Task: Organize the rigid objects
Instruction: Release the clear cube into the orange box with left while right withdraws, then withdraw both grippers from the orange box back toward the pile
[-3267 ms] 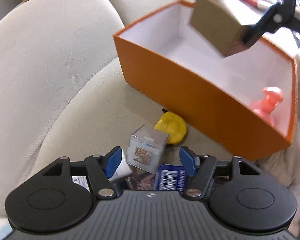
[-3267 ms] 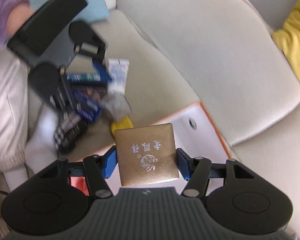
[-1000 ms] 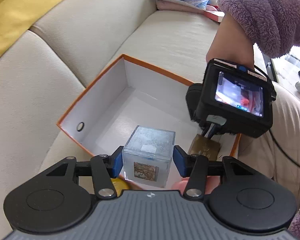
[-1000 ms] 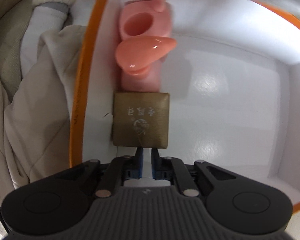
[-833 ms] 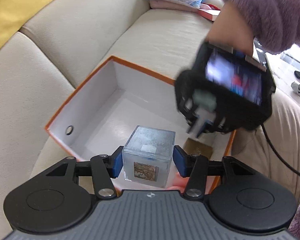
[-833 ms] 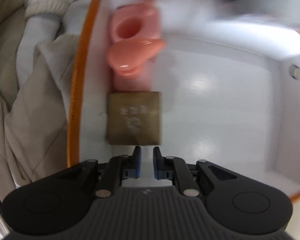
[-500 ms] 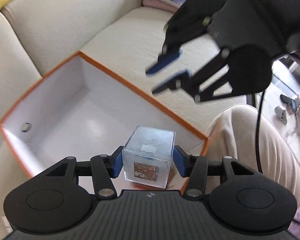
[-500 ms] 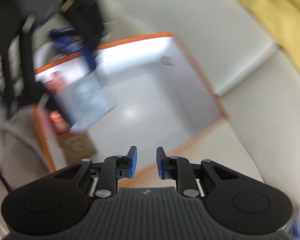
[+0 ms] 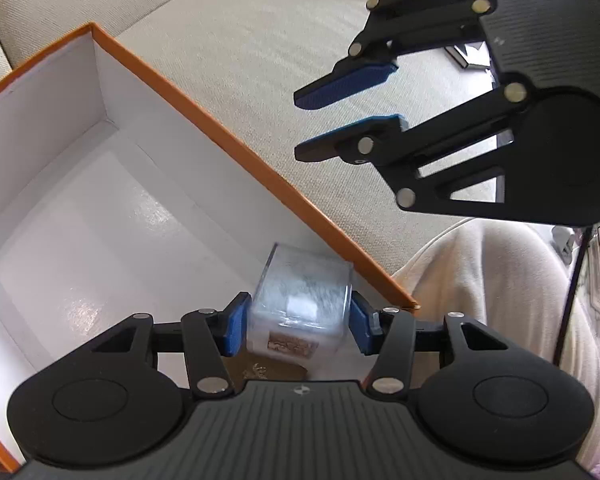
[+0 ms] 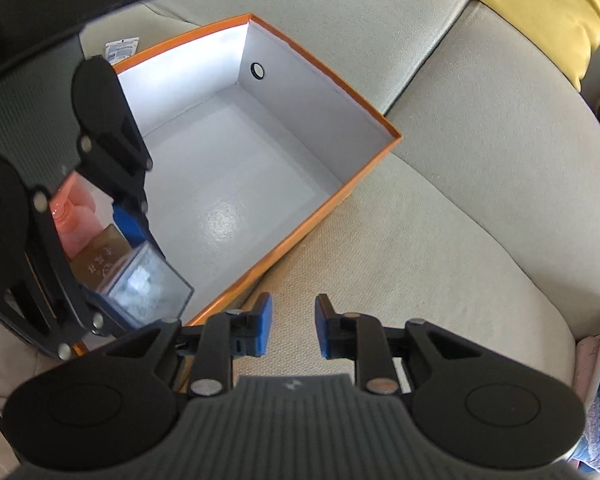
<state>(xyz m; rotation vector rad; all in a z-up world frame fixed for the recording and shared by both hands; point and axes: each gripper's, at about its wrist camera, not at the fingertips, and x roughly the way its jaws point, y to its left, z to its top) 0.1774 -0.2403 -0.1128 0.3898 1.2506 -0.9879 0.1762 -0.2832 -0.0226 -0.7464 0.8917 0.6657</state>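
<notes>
The cube (image 9: 300, 304) is a small see-through box with a frosty gray top, a little white sticker on it, and a brown picture low on its front side. It looks a bit blurry. The left tongs (image 9: 298, 328) squeeze it, with one blue pad (image 9: 233, 330) on each side of it. The cube sits right between the pads, low inside the orange box (image 9: 236, 148), near the box's corner.

The orange box is white inside and sits on a pale sofa (image 10: 480, 184). It has a small round hole in one wall.

Just under the cube lies a gold box (image 10: 100, 258) with writing on its top. Next to the gold box is a pink bottle (image 10: 74, 216), against the same wall. From the right wrist camera, the cube (image 10: 148, 284) is just in front of the gold box, and the left tongs (image 10: 134, 280) reach down into the orange box (image 10: 332, 204).

The right tongs (image 10: 292, 326) are open a little, with a gap between the blue pads and nothing in them. They are outside the orange box, over the sofa seat. In the left camera the right tongs (image 9: 320, 126) hang above the sofa, well apart from the cube.

A yellow cushion (image 10: 540, 4) lies on the sofa back.
</notes>
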